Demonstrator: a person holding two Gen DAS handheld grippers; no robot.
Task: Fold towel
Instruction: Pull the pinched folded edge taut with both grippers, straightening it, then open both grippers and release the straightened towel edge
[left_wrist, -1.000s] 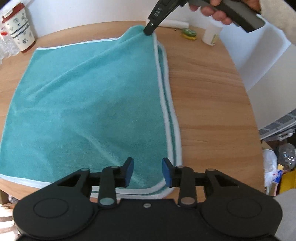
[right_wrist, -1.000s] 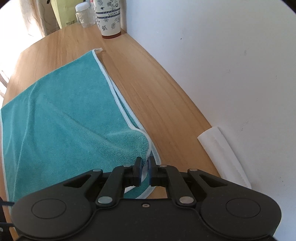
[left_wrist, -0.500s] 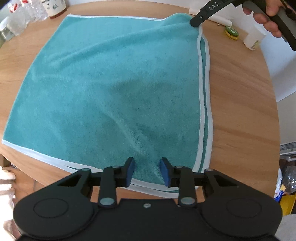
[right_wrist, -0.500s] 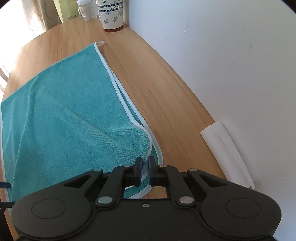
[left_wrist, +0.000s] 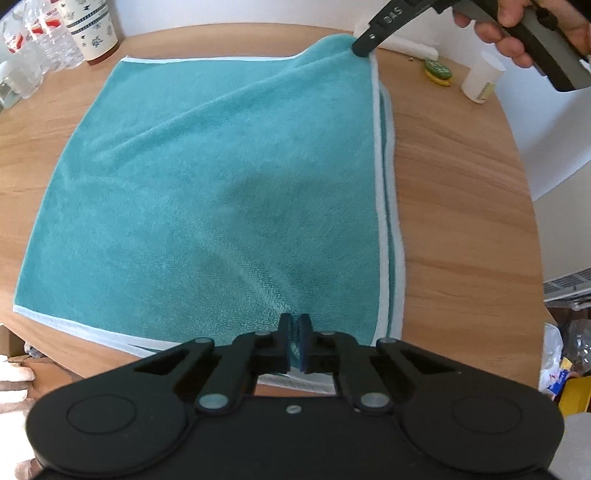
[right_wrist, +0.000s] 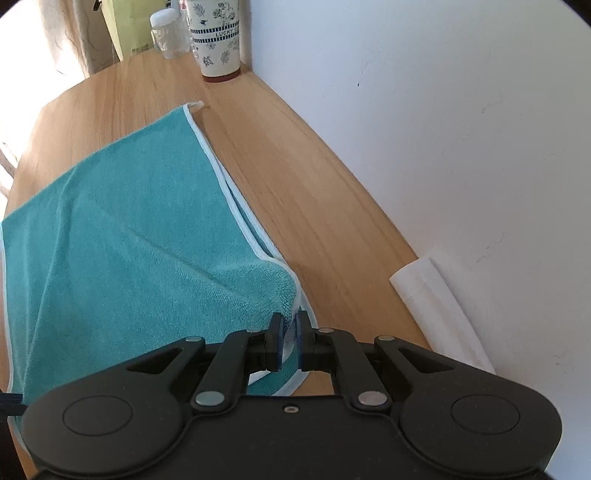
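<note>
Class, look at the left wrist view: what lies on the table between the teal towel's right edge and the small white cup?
Bare wood only: the table shows nothing between the towel and the white cup, seen in the left wrist view.

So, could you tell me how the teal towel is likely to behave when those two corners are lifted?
The teal terry towel with white trim will probably sag between the left tool and right tool; it already creases. Likely light. Its doubled edge may slide apart.

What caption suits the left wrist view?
Both grippers, left and right, pinch the teal towel on the wooden table.
</note>
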